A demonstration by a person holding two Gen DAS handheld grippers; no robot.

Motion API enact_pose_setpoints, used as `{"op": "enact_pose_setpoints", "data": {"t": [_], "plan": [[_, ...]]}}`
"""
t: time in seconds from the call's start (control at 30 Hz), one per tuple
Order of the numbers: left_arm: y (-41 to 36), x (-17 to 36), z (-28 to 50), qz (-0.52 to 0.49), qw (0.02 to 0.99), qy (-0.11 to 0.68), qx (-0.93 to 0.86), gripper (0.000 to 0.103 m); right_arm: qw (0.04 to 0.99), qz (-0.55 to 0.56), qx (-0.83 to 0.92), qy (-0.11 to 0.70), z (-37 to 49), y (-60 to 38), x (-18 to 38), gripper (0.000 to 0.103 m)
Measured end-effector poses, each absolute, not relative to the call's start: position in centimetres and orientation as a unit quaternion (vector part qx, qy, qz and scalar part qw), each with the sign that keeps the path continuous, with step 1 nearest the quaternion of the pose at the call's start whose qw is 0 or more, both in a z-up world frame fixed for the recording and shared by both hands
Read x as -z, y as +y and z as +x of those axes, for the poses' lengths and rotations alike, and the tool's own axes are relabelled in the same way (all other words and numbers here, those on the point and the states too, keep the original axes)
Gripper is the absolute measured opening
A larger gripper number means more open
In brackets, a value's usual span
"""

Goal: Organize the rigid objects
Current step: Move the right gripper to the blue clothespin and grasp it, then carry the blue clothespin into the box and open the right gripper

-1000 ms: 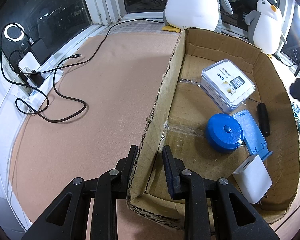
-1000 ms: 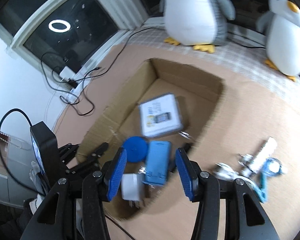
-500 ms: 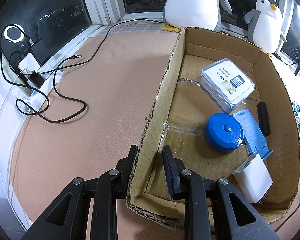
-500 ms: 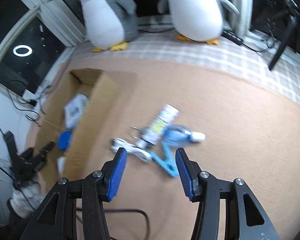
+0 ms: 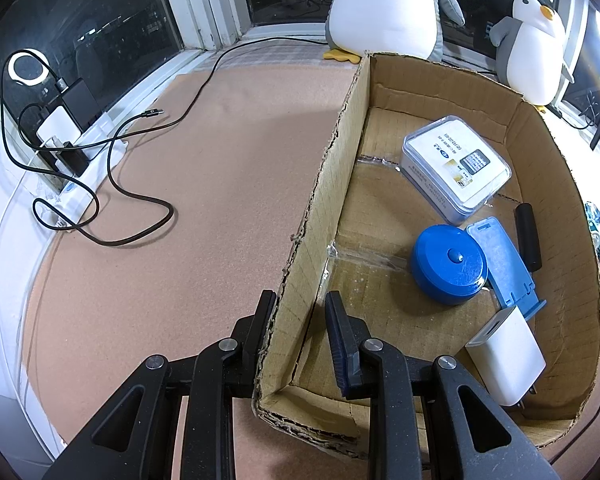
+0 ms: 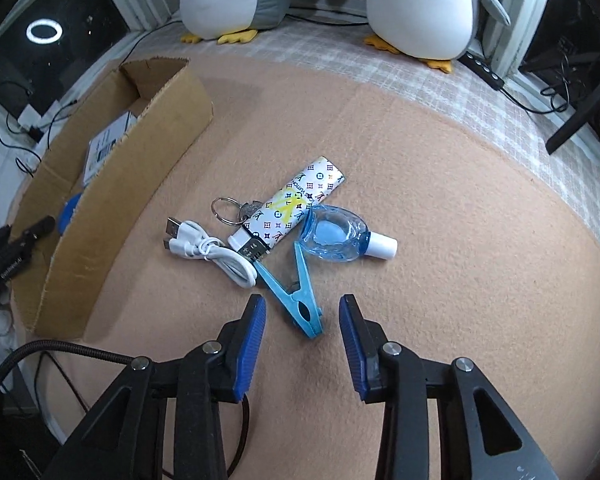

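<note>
My left gripper [image 5: 300, 312] is shut on the near left wall of the cardboard box [image 5: 332, 184], one finger inside and one outside. Inside lie a clear plastic case [image 5: 456, 160], a blue round case [image 5: 448, 264], a blue stand [image 5: 500, 264], a black stick [image 5: 528, 236] and a white charger [image 5: 508, 360]. My right gripper [image 6: 302, 316] hangs low over the mat, jaws closing. The tail of a light blue clothespin [image 6: 296, 300] lies between its fingers, untouched by the pads. Beyond it lie a patterned lighter [image 6: 292, 204], a small blue bottle [image 6: 336, 236], a white USB cable [image 6: 208, 252] and a key ring [image 6: 228, 210].
Two plush penguins [image 6: 420, 8] stand at the window ledge behind the mat. Black cables [image 5: 140, 200] and a power strip [image 5: 68, 148] lie left of the box. The box [image 6: 140, 160] stands left of the pile, with my left gripper [image 6: 4, 252] at its near end.
The right gripper swung from above the box over to the pile on the mat and sank towards the clothespin, its jaws narrowing. The left gripper and the box stayed still.
</note>
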State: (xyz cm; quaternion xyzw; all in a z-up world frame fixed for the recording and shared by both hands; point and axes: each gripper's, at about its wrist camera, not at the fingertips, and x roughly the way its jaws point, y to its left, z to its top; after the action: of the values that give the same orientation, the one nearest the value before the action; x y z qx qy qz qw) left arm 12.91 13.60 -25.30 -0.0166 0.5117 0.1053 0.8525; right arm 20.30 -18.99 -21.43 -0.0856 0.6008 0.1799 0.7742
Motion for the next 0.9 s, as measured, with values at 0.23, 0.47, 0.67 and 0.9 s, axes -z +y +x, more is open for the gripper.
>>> {"op": "enact_pose_setpoints", "data": {"t": [0.23,0.47,0.67,0.9], "plan": [[13.5,25.3,12.9,-0.017,0.853,0.512,-0.105,0.026,0.769,-0.121,-0.177,0.602,20.4,-18.0,22.3,0.028],[13.5,25.3,12.9,-0.016,0.852,0.512,-0.105,0.026,0.766,-0.137,-0.179,0.602,20.7,-17.0,22.9,0.024],[13.5,25.3,12.9,-0.016,0.852,0.512,-0.106,0.026,0.765,-0.136,-0.183,0.603,21.0,-16.5,23.1,0.019],[13.5,25.3,13.0,-0.016,0.852,0.512,-0.106,0.026,0.768,-0.120,-0.185,0.602,20.3,-17.1,23.1,0.015]]}}
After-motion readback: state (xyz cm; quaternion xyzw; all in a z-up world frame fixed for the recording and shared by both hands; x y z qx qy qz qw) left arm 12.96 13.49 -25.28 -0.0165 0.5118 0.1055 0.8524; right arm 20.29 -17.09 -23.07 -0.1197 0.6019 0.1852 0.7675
